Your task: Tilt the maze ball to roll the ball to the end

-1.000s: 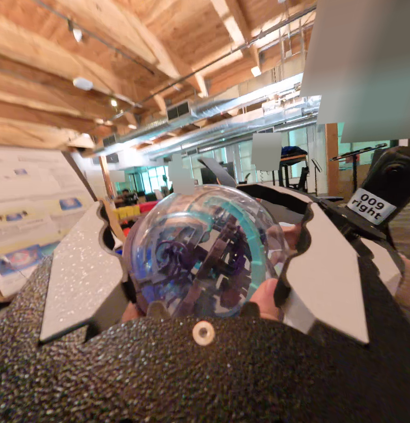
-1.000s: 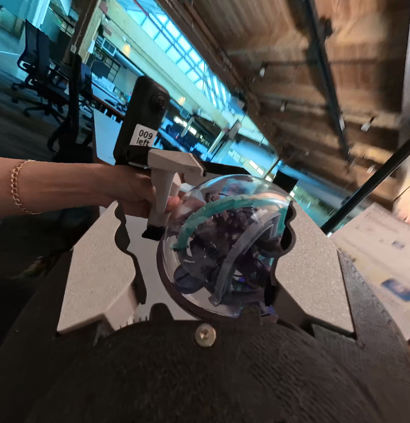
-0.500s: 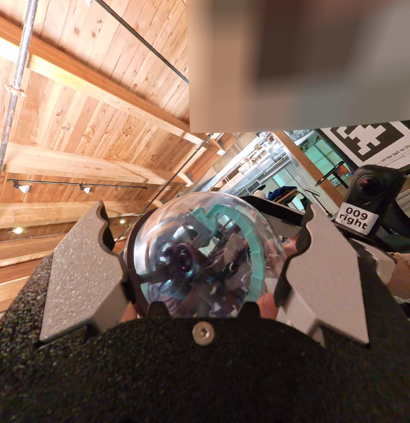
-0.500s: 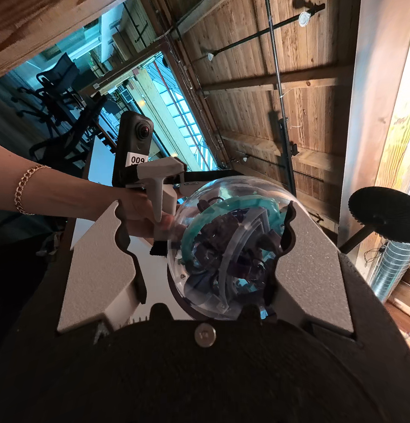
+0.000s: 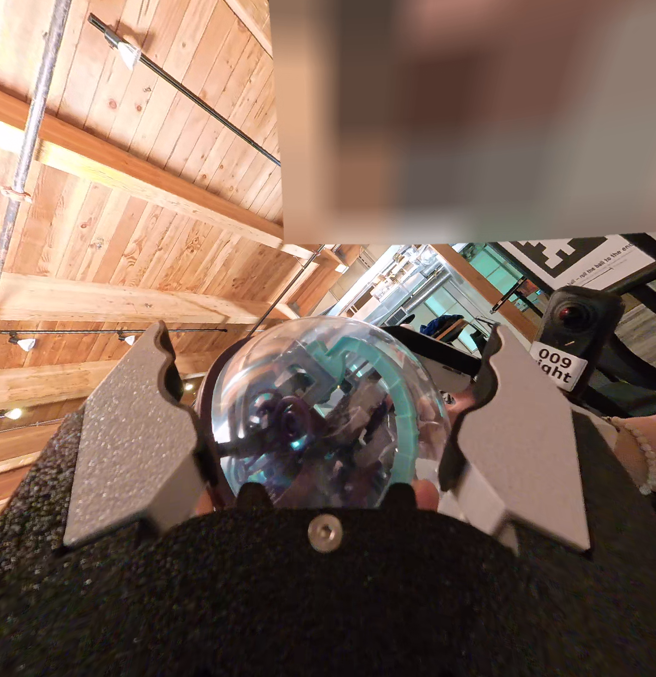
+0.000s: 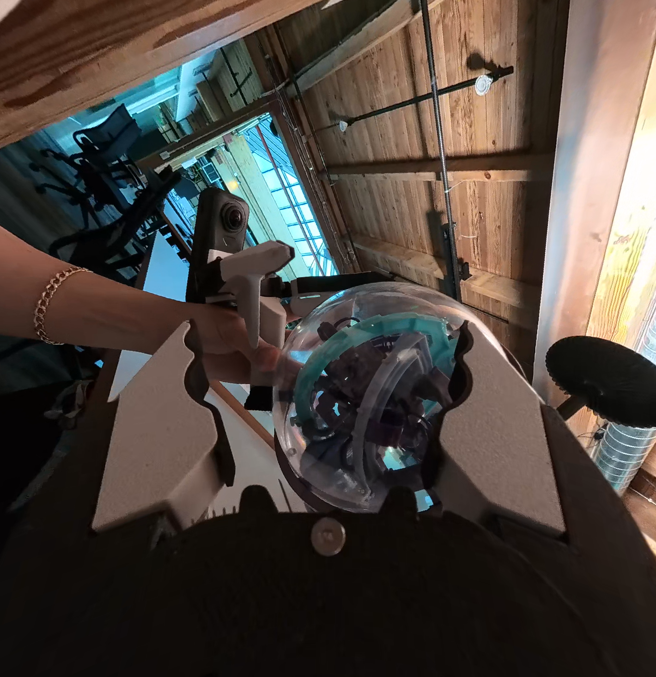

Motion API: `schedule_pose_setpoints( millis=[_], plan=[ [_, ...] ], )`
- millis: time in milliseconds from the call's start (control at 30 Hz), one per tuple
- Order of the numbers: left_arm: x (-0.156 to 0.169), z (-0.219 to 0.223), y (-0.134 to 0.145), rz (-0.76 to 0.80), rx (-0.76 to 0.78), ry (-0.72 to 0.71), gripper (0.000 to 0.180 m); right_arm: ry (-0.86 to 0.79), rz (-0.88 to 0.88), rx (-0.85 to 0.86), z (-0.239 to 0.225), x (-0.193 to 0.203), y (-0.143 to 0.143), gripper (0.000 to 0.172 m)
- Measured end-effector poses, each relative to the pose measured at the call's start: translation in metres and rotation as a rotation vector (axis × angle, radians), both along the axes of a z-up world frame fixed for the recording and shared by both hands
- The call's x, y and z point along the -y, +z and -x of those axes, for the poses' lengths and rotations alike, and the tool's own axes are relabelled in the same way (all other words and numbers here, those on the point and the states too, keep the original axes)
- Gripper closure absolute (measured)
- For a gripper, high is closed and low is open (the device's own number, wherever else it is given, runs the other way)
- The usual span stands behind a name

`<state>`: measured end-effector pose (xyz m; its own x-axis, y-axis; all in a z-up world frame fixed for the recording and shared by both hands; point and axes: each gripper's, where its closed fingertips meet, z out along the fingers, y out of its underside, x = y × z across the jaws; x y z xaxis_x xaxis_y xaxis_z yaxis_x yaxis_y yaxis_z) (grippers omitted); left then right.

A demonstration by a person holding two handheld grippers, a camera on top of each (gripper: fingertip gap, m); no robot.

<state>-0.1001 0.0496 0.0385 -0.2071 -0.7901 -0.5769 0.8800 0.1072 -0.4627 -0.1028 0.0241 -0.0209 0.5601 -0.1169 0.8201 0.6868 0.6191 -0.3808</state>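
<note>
Both grippers are raised toward the wooden ceiling (image 5: 136, 183), sharing the clear maze ball (image 5: 319, 414): the left gripper (image 5: 328, 384) clamps it between both pads, while only the right gripper's (image 6: 328, 384) right pad touches it, left pad clear

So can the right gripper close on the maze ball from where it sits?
Probably yes. The maze ball already lies between the right gripper's fingers, against one finger, with open space to the other finger. The left hand sits near that space and might get nipped.
</note>
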Motion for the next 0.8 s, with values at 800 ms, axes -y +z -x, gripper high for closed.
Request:
schedule_pose_setpoints(
  millis=[800],
  plan=[
    [0.019, 0.034, 0.015, -0.043, 0.101, -0.061, 0.024, 0.001, -0.077, 0.126, 0.023, 0.018, 0.009, 0.038]
  ],
)
